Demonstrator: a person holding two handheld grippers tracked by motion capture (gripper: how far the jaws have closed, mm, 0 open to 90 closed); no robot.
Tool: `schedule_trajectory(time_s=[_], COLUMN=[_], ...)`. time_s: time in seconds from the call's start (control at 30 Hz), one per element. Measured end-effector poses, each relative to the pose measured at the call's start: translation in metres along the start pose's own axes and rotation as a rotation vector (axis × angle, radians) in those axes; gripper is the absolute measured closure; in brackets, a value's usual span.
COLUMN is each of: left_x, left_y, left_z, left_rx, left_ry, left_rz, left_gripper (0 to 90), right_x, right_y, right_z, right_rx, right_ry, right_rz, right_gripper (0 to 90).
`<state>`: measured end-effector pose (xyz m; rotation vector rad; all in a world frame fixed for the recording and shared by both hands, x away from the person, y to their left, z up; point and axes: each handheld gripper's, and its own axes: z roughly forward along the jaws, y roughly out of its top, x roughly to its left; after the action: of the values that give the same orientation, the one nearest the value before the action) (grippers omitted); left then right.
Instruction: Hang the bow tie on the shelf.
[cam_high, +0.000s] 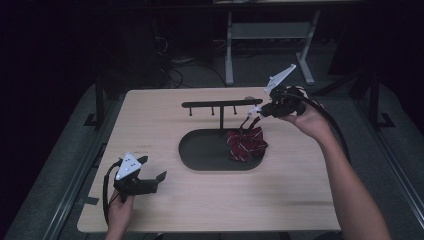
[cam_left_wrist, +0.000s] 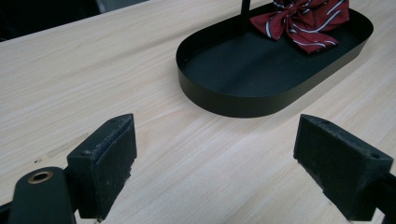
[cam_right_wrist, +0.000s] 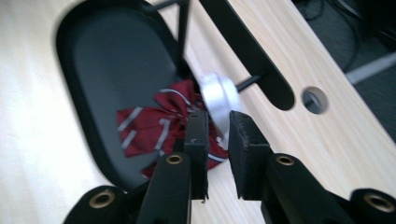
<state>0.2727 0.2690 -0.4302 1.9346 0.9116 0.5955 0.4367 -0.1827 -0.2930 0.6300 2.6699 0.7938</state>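
A dark red bow tie (cam_high: 246, 144) with white stripes lies at the right end of the black oval tray (cam_high: 200, 150). Its white strap (cam_right_wrist: 217, 93) rises to my right gripper (cam_high: 255, 112), which hovers just right of the T-shaped hook stand (cam_high: 222, 104). In the right gripper view the jaws of the right gripper (cam_right_wrist: 218, 119) stand close together, shut on that strap above the bow tie (cam_right_wrist: 149, 123). My left gripper (cam_high: 152, 169) rests near the table's front left corner. The left gripper (cam_left_wrist: 215, 140) is wide open with nothing between its pads, facing the tray (cam_left_wrist: 219, 100) and bow tie (cam_left_wrist: 303, 21).
The stand's crossbar (cam_right_wrist: 247, 51) carries small pegs over the tray's back edge. A round hole (cam_right_wrist: 314, 99) in the wooden tabletop lies just behind the bar. A white desk frame (cam_high: 270, 35) stands on the floor beyond the table.
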Motion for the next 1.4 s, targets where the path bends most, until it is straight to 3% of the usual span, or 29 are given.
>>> schedule_trajectory(time_s=[0.27, 0.57, 0.93, 1.4], left_x=[0.0, 0.0, 0.0, -0.002], left_y=[0.0, 0.0, 0.0, -0.001], left_z=[0.0, -0.001, 0.0, -0.001], left_rx=[-0.001, -0.003, 0.0, 0.002], left_ry=[-0.002, 0.0, -0.001, -0.002], left_rz=[-0.002, -0.009, -0.003, -0.002], left_gripper=[13.0, 13.0, 13.0, 13.0], right_x=[-0.006, -0.008, -0.007, -0.005], right_y=[-0.001, -0.007, -0.024, -0.058], right_z=[0.0, 0.002, 0.001, 0.001], right_rx=[-0.007, -0.018, -0.027, -0.058], right_ry=[-0.014, 0.021, 0.049, 0.113], right_rz=[0.027, 0.016, 0.052, 0.161], right_gripper=[81.0, 79.4, 75.9, 66.3])
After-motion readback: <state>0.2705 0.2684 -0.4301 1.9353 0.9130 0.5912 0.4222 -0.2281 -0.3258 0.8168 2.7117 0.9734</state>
